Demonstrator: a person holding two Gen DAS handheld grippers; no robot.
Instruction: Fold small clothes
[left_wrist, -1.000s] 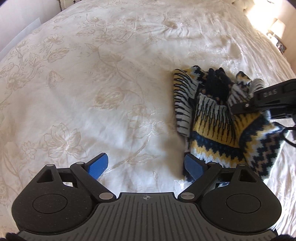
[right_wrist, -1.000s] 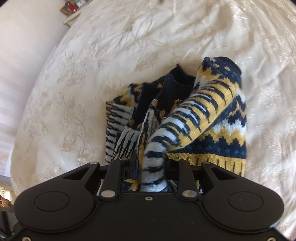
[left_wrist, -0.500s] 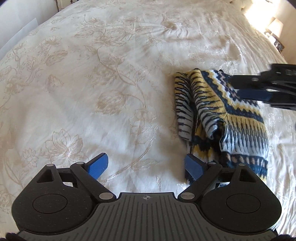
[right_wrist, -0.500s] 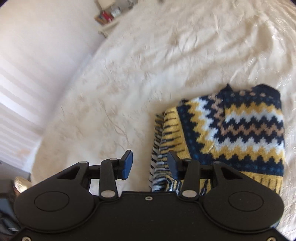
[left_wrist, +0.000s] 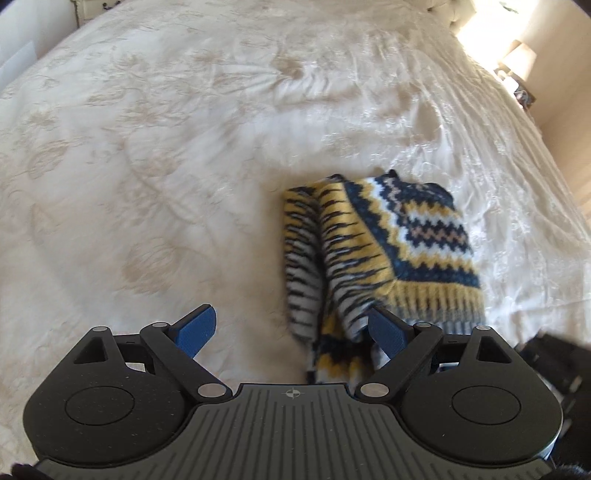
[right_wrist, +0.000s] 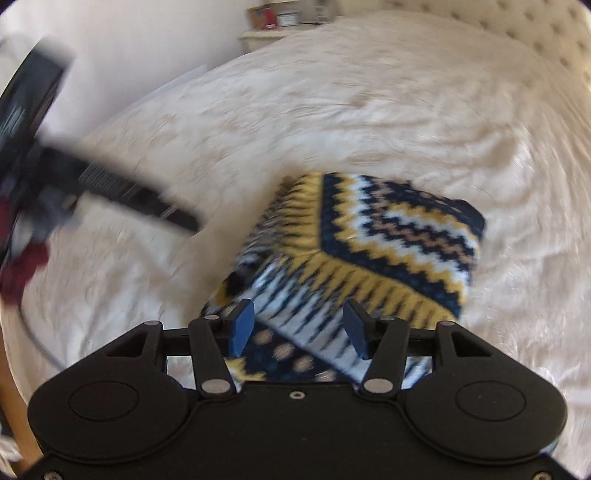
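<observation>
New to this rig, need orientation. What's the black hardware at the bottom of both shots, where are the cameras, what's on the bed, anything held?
No robot arm: a person carries a two-finger gripper in each hand, with a fisheye camera looking along its blue fingers. One picture looks over the left gripper, the other over the right gripper. On the cream bedspread lies a folded patterned sweater. Nothing is held: the left gripper is open beside it, and the right gripper's jaws are opening above it.

Cream floral bedspread (left_wrist: 184, 147), folded patterned knit sweater (left_wrist: 399, 251) lying on it
</observation>
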